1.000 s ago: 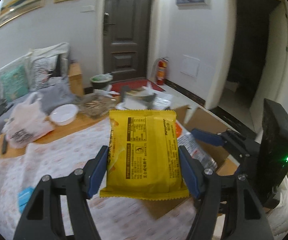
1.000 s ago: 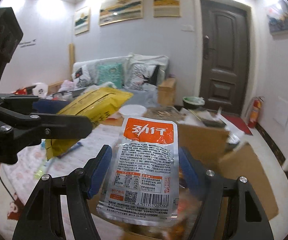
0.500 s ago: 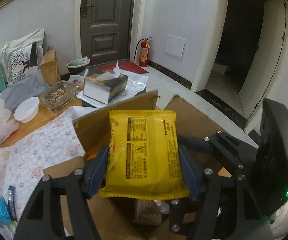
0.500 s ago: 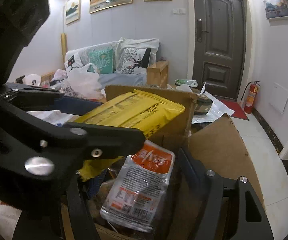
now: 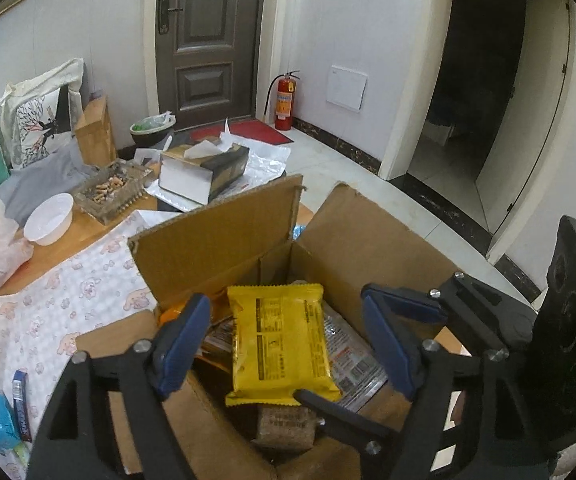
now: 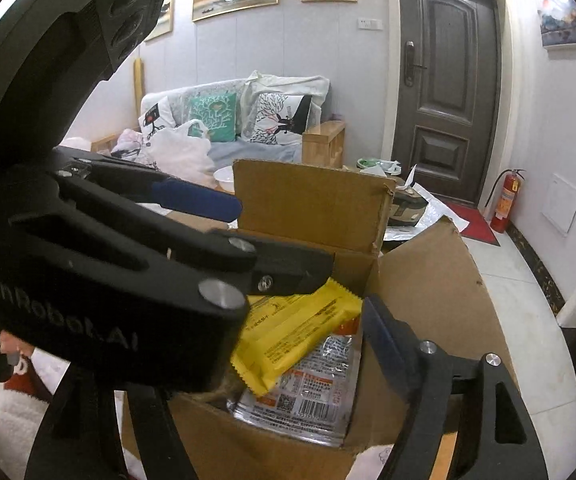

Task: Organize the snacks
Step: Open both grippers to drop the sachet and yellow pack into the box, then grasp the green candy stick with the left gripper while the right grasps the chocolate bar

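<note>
Left wrist view — one yellow packet (image 5: 280,340), one silver packet (image 5: 351,356), one cardboard box (image 5: 216,248).

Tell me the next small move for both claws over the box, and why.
Probably lift both claws out of the cardboard box. The left claw and right claw are opening, and the yellow packet and silver packet already lie inside, free of the pads.

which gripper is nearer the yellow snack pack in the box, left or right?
Left. The left gripper straddles the yellow snack pack, jaws opening, pads clear of it. The right gripper sits beside it, over the silver packet.
</note>
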